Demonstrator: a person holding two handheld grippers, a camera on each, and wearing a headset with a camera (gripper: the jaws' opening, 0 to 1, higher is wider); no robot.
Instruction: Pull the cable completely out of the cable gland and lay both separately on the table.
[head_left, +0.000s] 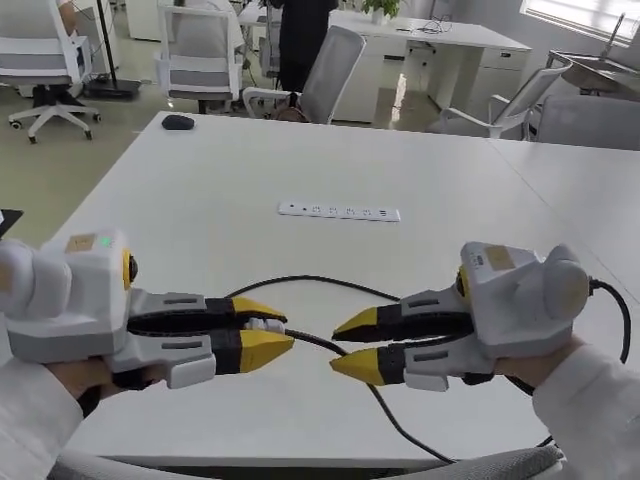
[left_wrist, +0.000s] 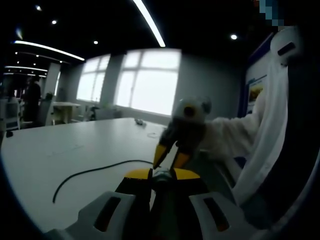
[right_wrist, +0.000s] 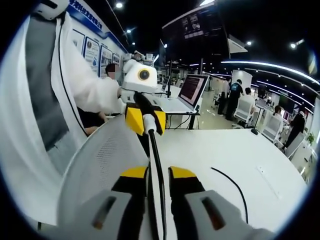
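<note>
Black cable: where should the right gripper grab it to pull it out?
Probably grip the thin black cable on its bare straight stretch near the small white cable gland, coming from the side of the right gripper: it runs between those open jaws.

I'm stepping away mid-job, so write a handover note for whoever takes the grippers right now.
Left gripper: shut on the cable gland.
Right gripper: open, one jaw on each side of the cable, close to the gland.
Done: nothing separated yet; the cable runs out of the gland.
Left to do: grip the cable, pull it fully out, then lay both apart on the table.
</note>
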